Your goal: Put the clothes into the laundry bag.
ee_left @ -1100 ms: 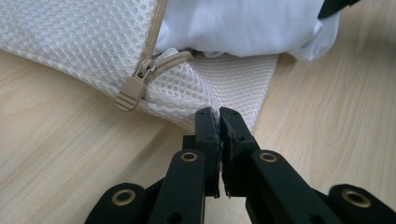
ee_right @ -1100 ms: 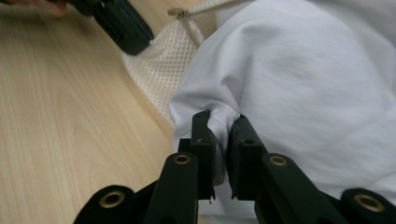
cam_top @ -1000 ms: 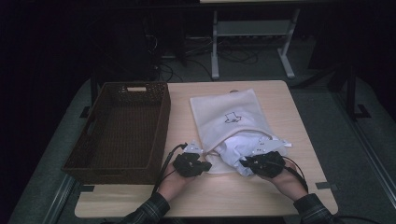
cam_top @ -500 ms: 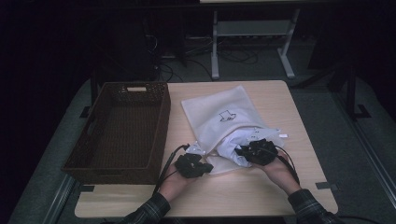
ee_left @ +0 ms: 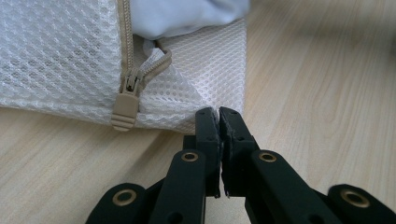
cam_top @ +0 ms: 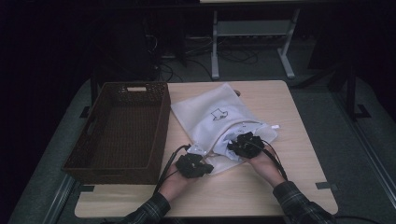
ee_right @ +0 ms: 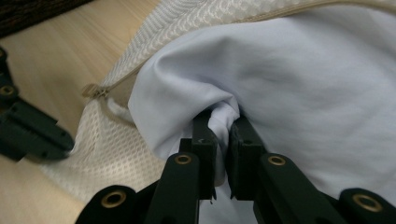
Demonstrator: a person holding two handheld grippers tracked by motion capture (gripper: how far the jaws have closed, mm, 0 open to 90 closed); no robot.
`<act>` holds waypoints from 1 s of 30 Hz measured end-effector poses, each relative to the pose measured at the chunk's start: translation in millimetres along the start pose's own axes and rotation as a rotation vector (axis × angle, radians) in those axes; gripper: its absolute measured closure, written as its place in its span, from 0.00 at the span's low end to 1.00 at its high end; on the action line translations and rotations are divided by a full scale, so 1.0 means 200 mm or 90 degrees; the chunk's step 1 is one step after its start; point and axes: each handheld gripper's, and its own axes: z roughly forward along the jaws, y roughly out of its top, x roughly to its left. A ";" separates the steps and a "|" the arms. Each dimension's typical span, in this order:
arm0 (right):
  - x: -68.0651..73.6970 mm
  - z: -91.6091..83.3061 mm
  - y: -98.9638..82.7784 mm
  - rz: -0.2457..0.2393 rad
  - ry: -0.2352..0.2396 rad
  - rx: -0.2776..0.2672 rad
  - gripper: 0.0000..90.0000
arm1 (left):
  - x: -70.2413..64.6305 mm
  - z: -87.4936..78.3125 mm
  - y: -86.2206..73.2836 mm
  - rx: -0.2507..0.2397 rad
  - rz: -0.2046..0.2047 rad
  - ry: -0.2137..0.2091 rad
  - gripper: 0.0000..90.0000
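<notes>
Left gripper [ee_left: 218, 111] is pinching the corner of the mesh bag [cam_top: 212, 114] just beside the zip pull [ee_left: 126, 112], jaws clenched on the mesh, pinning it to the counter [cam_top: 299, 140]. Right gripper [ee_right: 223, 122] is sitting at the bag's open mouth, jaws clenched on a fold of the white cloth [ee_right: 299, 79], which is lying half inside the bag. Bag is lying flat mid-counter, mouth facing the person, closed end pointing away. Brown basket [cam_top: 122, 128] is sitting just left of the bag, near the left gripper [cam_top: 192, 164]
</notes>
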 end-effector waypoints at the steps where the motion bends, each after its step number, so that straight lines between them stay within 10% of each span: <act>1: 0.00 0.02 0.00 -0.002 -0.002 0.001 0.91 | 0.00 0.00 0.00 0.001 -0.001 -0.001 0.97; 11: 0.00 0.08 0.00 0.005 0.031 -0.005 0.74 | 0.00 0.00 0.00 0.005 0.005 0.002 0.96; 20: 0.02 -0.09 -0.04 -0.034 0.056 -0.022 0.47 | 0.01 0.00 0.00 0.006 0.011 0.004 0.96; 30: -0.09 -0.22 -0.19 0.025 0.037 0.000 0.21 | 0.00 0.00 0.00 0.007 0.009 0.005 0.96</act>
